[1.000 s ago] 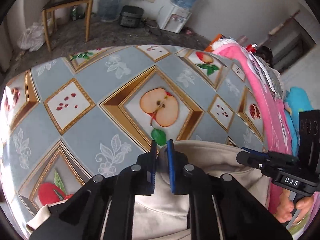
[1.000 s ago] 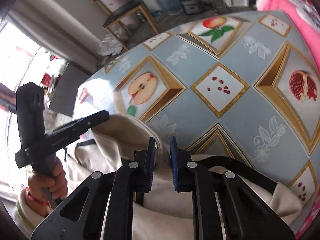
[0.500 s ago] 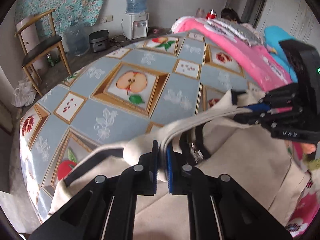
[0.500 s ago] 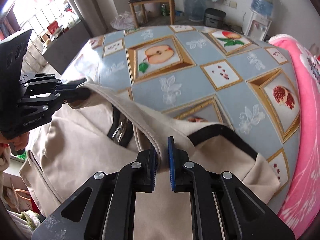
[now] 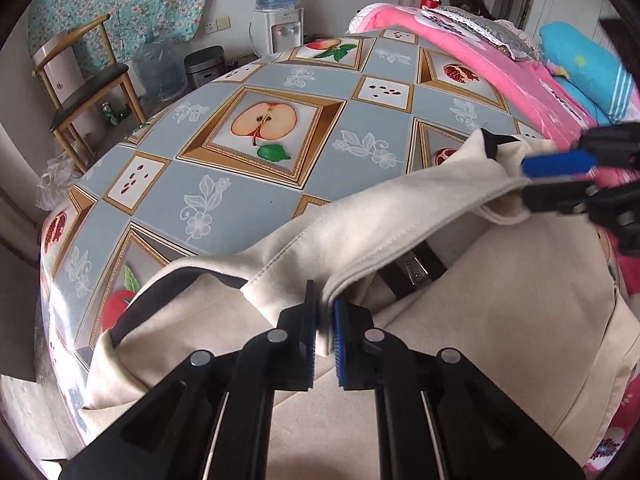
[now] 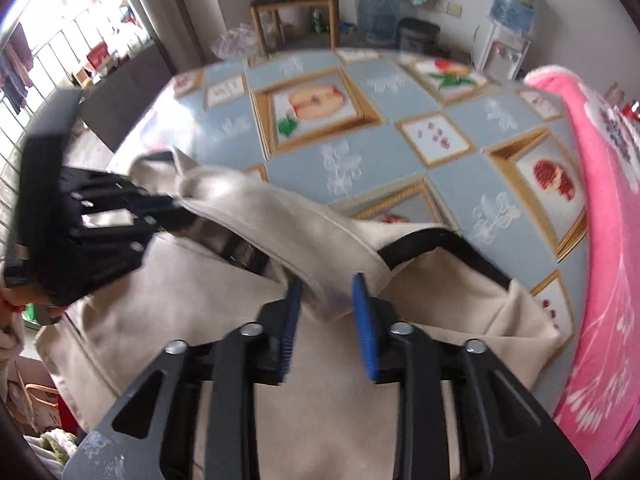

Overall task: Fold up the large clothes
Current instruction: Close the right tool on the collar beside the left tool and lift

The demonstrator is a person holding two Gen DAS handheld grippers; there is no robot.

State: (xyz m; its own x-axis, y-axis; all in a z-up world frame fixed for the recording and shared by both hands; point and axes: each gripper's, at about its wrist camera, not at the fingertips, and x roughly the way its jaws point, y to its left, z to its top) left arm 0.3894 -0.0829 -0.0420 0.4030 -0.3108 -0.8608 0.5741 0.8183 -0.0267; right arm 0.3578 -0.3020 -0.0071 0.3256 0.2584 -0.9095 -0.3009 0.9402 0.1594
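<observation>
Since a moment ago we raised one cream garment's folded edge above the bench; left hand-held gripper pinches it near us, right hand-held gripper is opening around it.

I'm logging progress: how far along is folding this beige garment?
Done: the garment lies on the table, its hem doubled over. In hand: left gripper pinches the hem; right gripper is opening, cloth between its jaws. Left: further folds; it is still wide.
</observation>
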